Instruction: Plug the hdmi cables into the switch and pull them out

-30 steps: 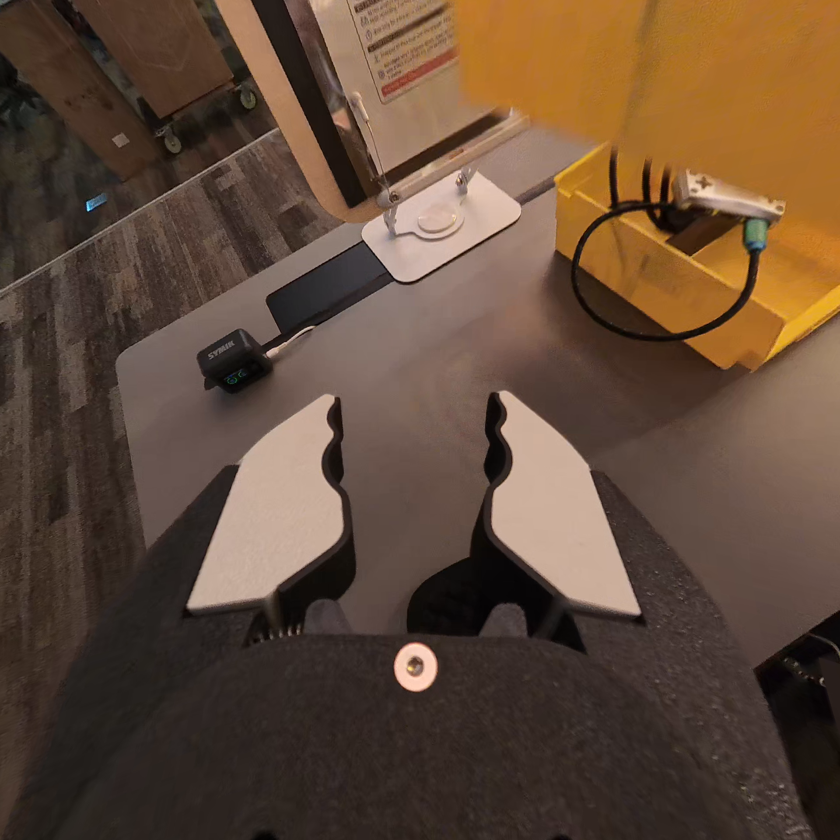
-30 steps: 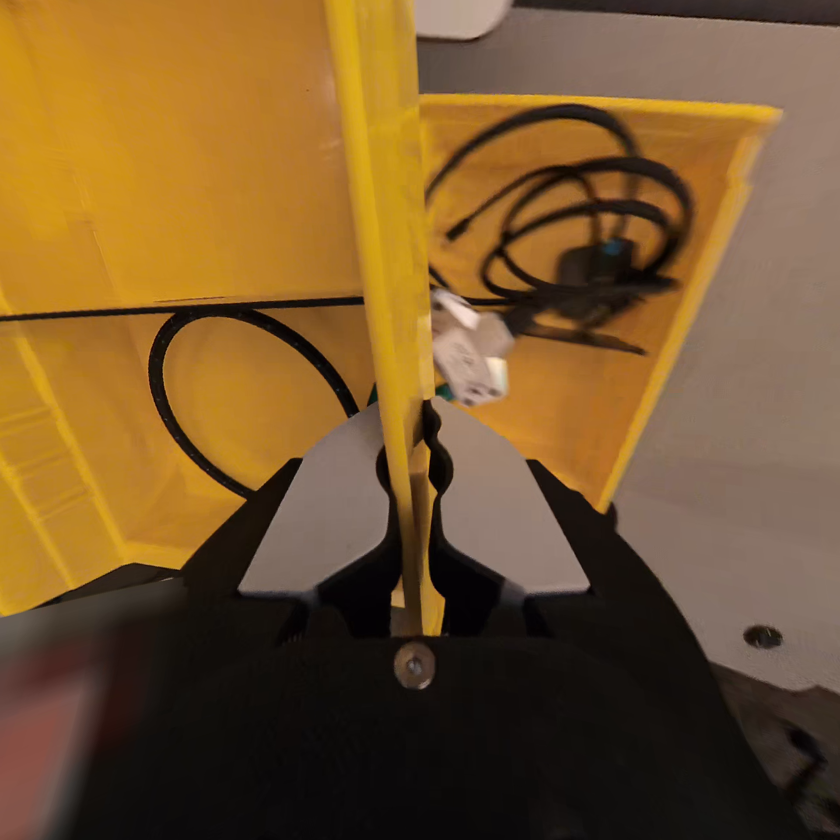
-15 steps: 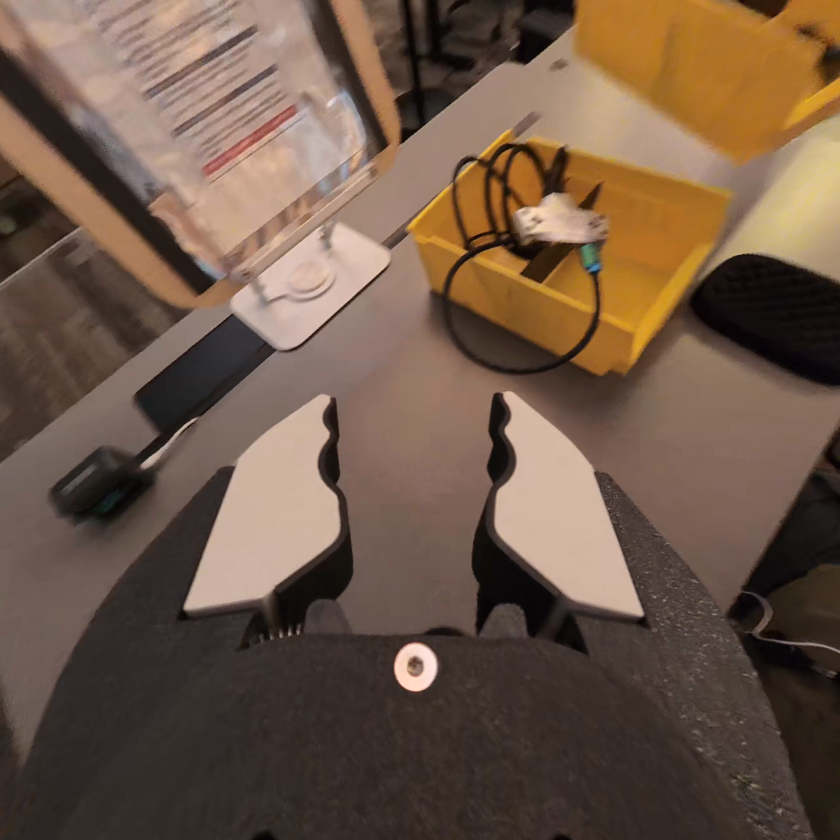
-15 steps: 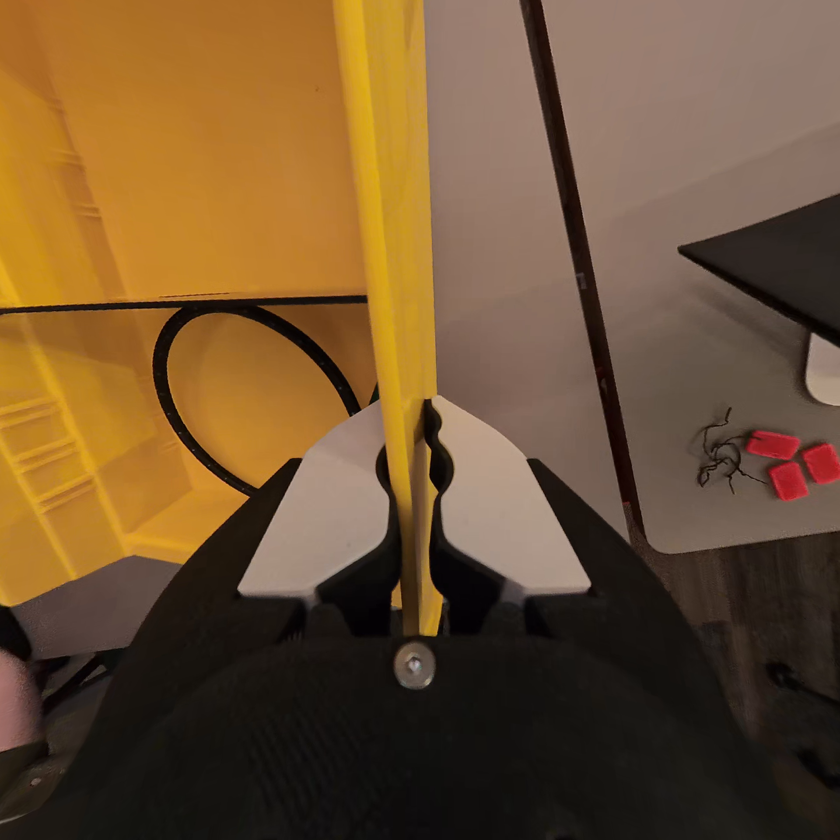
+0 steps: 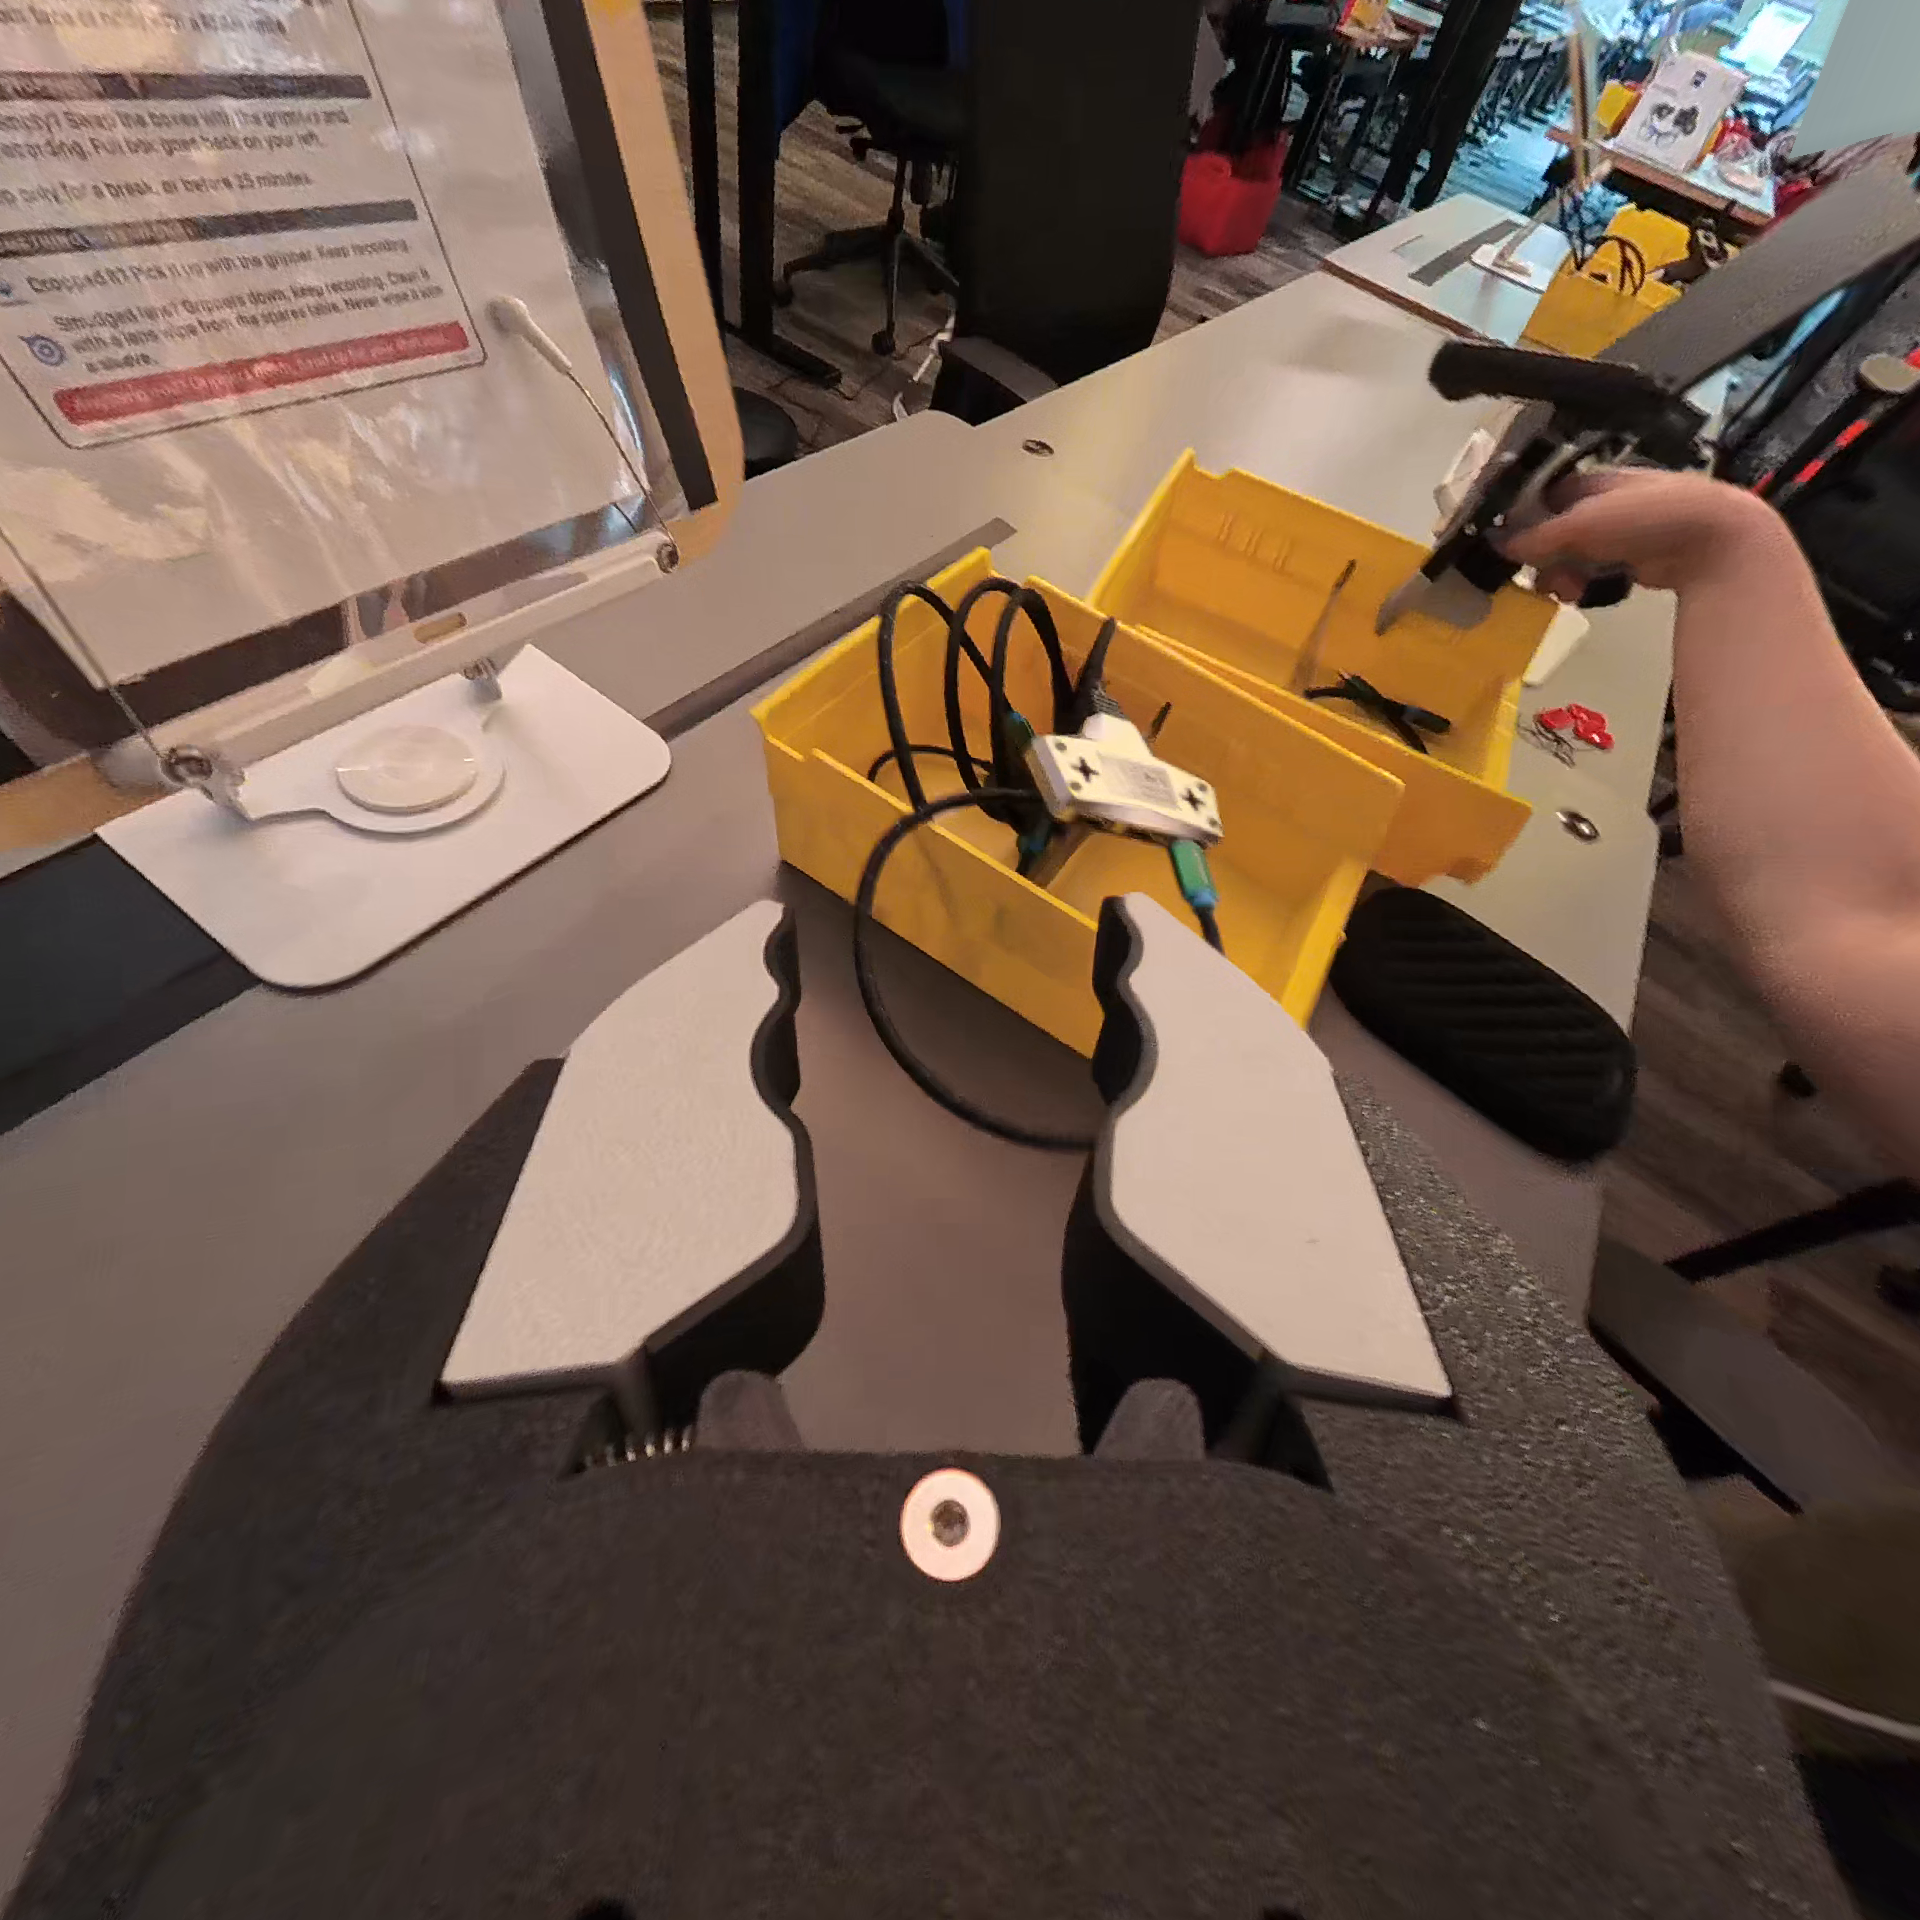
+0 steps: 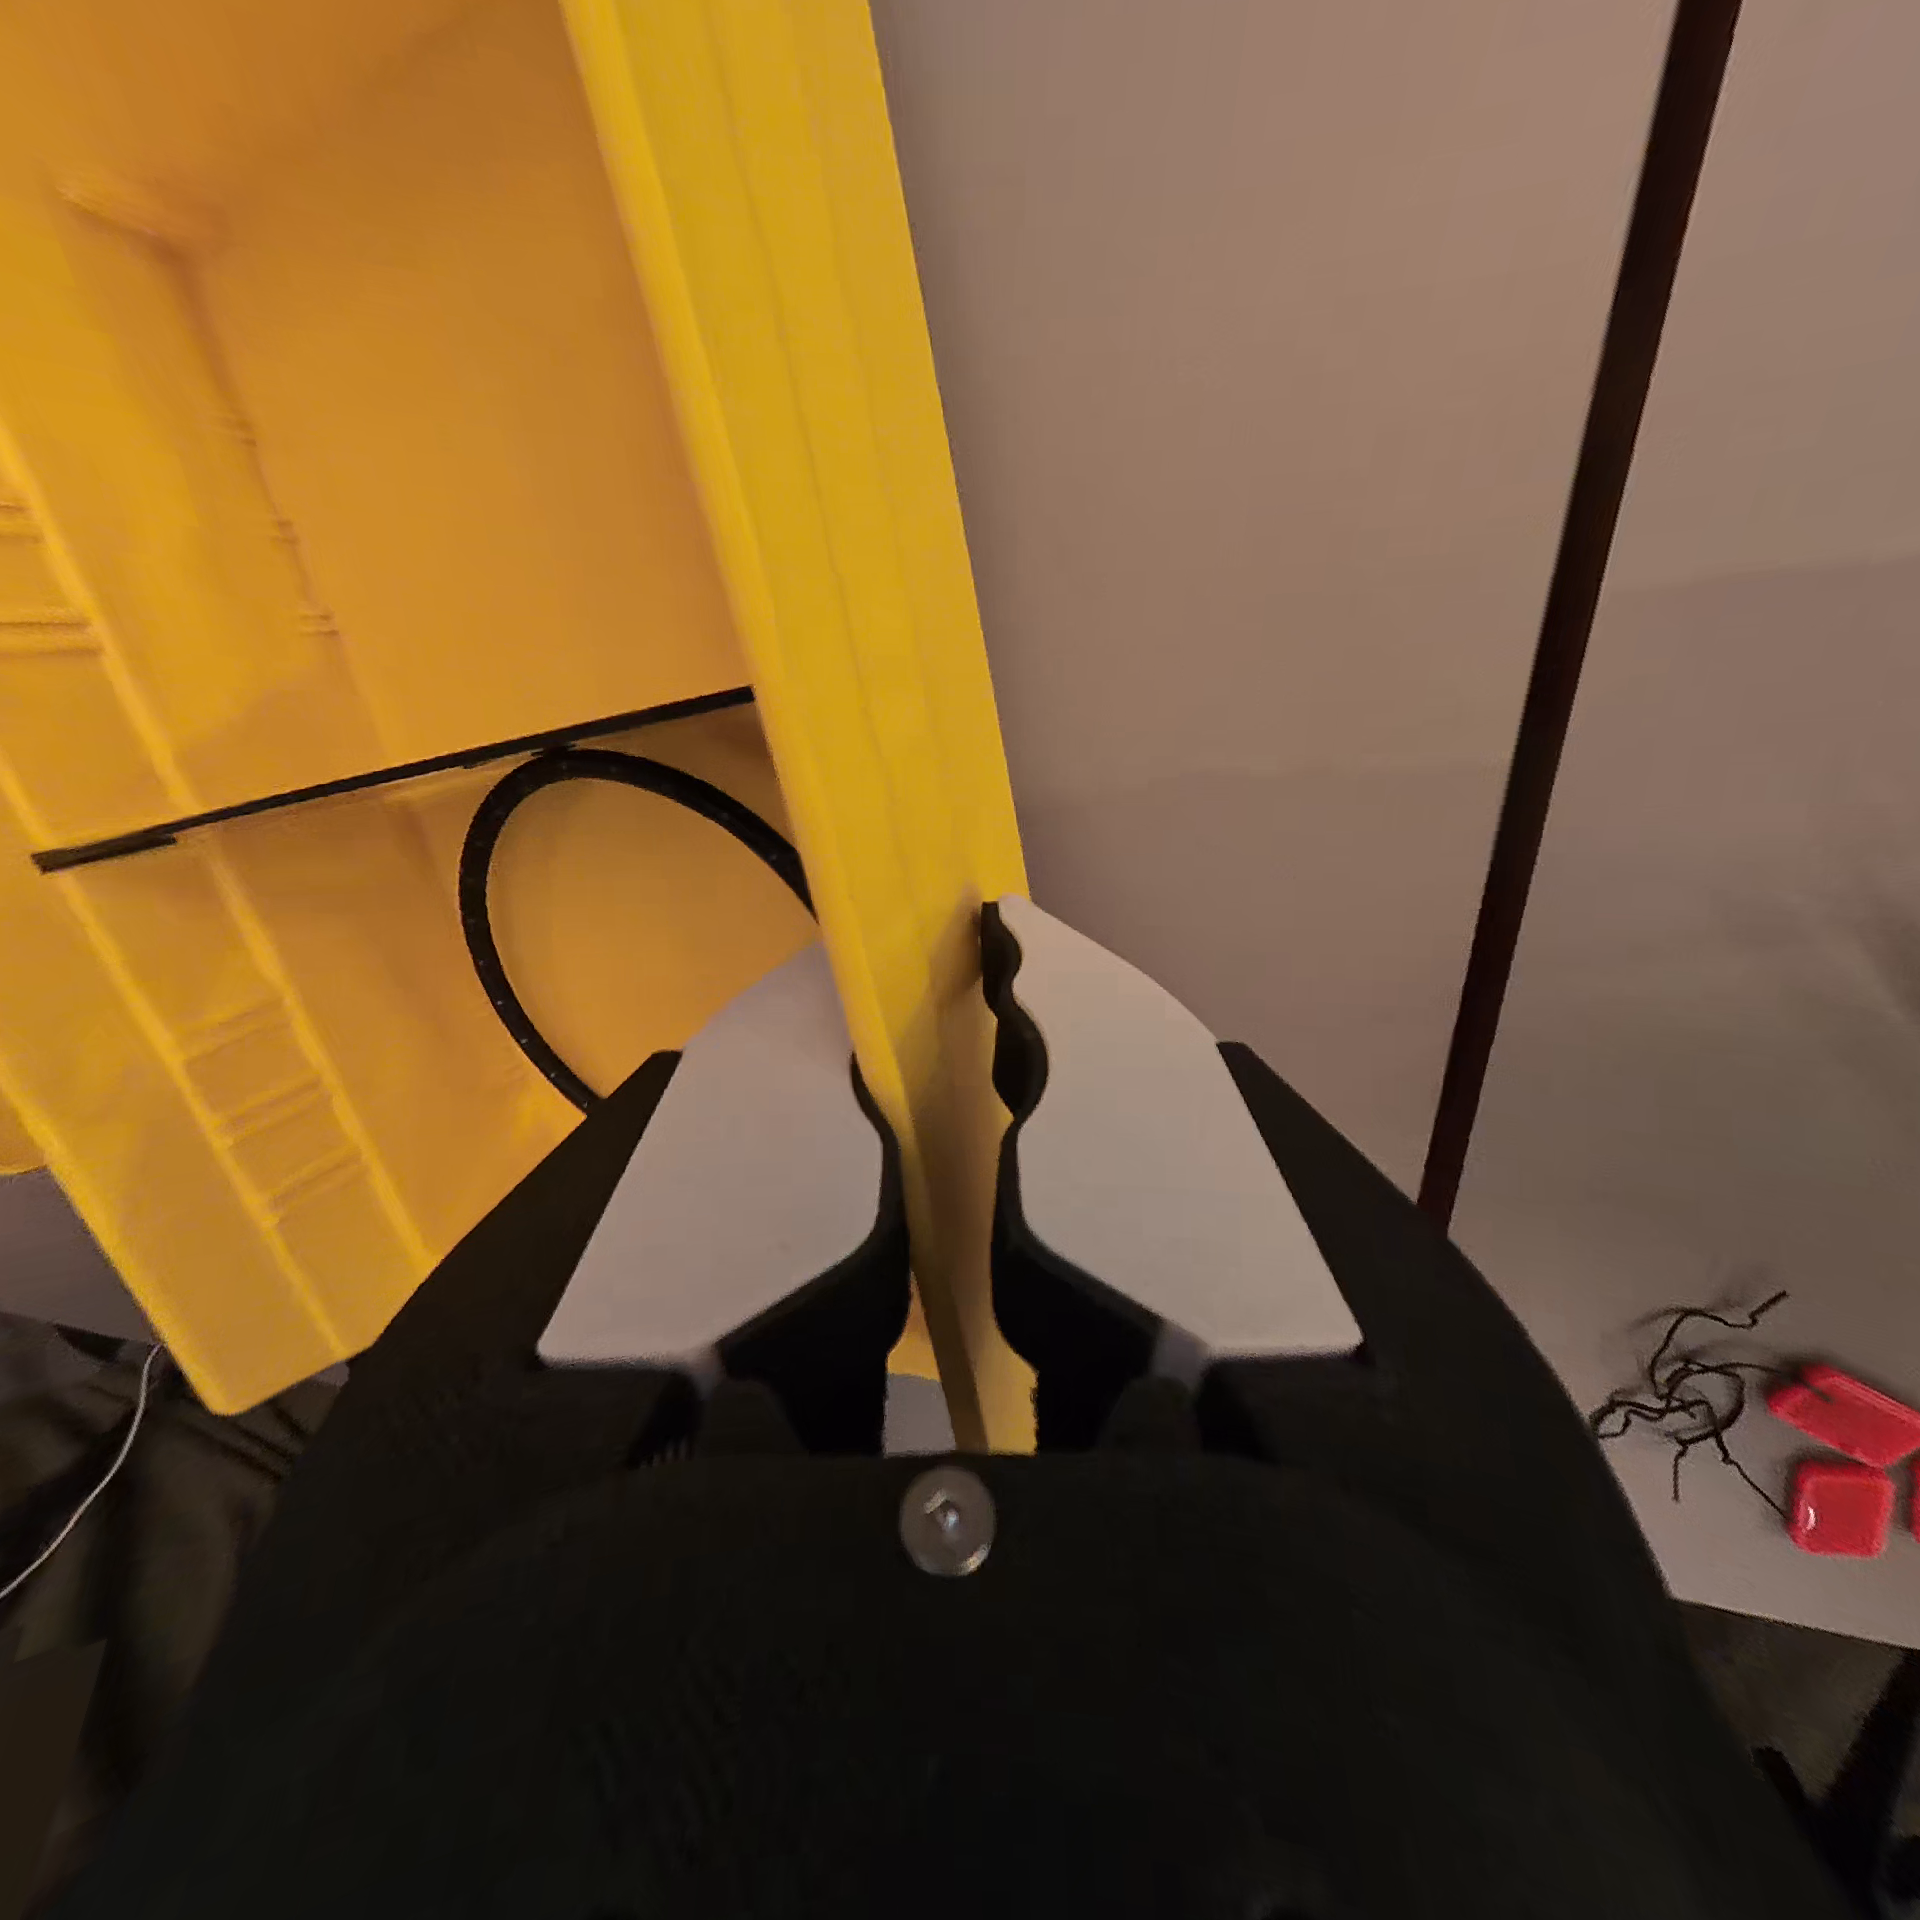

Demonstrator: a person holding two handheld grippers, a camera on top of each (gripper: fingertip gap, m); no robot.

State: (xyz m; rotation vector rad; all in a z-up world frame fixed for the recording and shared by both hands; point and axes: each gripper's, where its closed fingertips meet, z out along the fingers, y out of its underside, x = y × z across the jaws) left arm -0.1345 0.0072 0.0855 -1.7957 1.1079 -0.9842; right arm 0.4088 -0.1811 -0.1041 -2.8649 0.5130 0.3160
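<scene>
The near yellow bin [image 5: 1049,956] sits on the grey table [image 5: 343,1122], and everything else arranges itself around it. In it lies the white switch [image 5: 1122,795], propped across the divider, with black hdmi cables [image 5: 971,665] coiled up behind it and one loop spilling over the bin's front wall onto the table. A green-collared plug [image 5: 1190,878] hangs from the switch's near side.

The left gripper [image 5: 945,935] hovers just in front of this bin, jaws spread wide with nothing between them.

Beyond the bin, touching its far side, stands a second yellow bin [image 5: 1226,551]. The right gripper [image 6: 914,977] is clamped on that bin's side wall [image 6: 831,520]; a black cable loop [image 6: 520,935] lies inside, though the blur makes its plug hard to tell. A black wrist rest [image 5: 1486,1018] lies just right of the near bin.
</scene>
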